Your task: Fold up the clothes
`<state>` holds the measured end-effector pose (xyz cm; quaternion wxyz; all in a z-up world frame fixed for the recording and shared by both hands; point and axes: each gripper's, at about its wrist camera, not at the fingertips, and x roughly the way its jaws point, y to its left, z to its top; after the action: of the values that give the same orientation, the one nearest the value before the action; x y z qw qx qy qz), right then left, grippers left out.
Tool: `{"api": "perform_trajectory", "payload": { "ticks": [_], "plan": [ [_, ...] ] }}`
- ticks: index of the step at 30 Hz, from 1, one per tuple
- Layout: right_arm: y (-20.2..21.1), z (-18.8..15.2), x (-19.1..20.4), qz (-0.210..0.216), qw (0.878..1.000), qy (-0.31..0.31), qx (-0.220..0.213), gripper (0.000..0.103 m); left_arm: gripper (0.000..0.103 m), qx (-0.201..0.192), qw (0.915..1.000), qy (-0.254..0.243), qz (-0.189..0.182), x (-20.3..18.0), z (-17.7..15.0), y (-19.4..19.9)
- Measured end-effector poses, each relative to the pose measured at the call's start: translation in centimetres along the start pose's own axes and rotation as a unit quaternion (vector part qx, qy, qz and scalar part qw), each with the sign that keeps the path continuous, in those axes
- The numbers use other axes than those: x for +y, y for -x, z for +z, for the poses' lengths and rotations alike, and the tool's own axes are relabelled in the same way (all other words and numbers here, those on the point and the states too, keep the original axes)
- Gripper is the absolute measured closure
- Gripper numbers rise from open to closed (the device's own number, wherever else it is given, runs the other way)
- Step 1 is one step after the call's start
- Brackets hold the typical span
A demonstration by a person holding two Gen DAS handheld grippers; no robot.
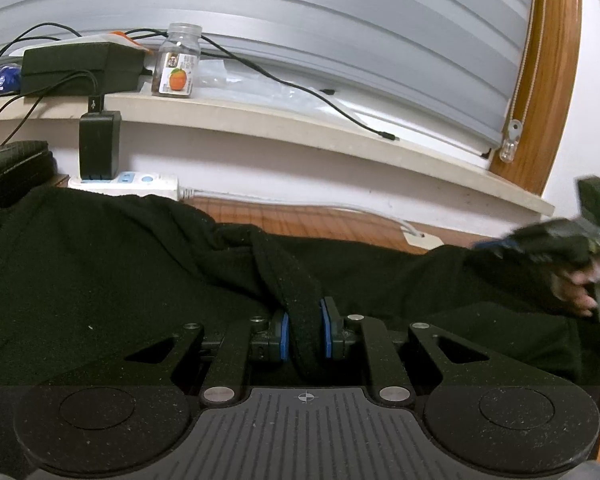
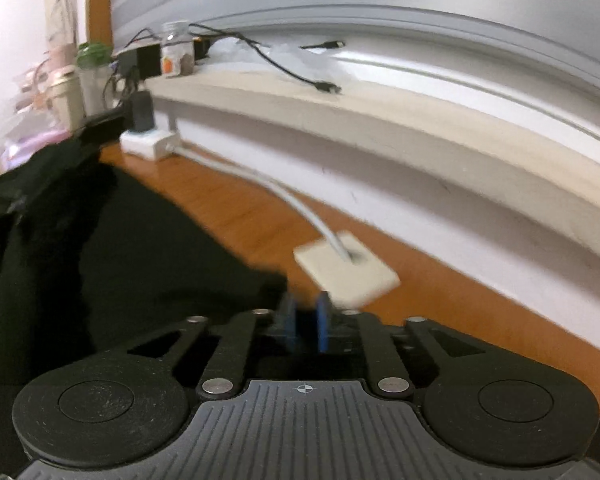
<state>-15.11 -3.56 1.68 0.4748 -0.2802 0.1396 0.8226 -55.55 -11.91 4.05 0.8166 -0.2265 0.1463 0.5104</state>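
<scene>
A black garment [image 1: 120, 272] lies spread across the wooden table [image 1: 300, 216]. My left gripper [image 1: 305, 320] is shut on a thick black band [image 1: 296, 280] of it, which runs up between the blue pads. In the left wrist view my right gripper [image 1: 572, 244] shows blurred at the far right, at the garment's end, with a hand [image 1: 576, 284] behind it. In the right wrist view the garment [image 2: 140, 272] fills the left half, and its edge reaches the right gripper [image 2: 305, 316]. The blue pads [image 2: 322, 320] stand close together. Blur hides whether cloth is between them.
A white power strip [image 1: 140, 184] with a black adapter [image 1: 99, 144] sits at the table's back, its cable running to a white plate [image 2: 346, 272] just ahead of my right gripper. The sill [image 1: 300, 120] holds a bottle [image 1: 178, 62], a black box and loose cables.
</scene>
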Motion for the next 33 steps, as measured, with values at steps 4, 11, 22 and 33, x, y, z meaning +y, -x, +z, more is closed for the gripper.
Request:
{"api": "perform_trajectory", "payload": {
  "ticks": [4,11,22,33],
  "plan": [
    [3.3,-3.6,-2.5,-0.038,0.999,-0.006,0.022,0.078,0.087,0.004,1.0,0.001,0.002,0.0,0.0,-0.2],
    [8.8,-9.1,-6.0,-0.082,0.996,-0.04,0.007,0.078,0.086,0.014,0.9998,0.0,0.012,-0.1,0.1,-0.6],
    [12.0,-11.2,-4.5,-0.129,0.991,-0.021,0.009,0.068,0.086,0.024,0.9997,0.007,0.01,0.1,0.2,-0.9],
    [10.5,-6.8,3.2,-0.029,0.998,0.015,-0.055,0.053,0.049,-0.027,0.999,-0.005,0.035,-0.6,2.1,1.5]
  ]
}}
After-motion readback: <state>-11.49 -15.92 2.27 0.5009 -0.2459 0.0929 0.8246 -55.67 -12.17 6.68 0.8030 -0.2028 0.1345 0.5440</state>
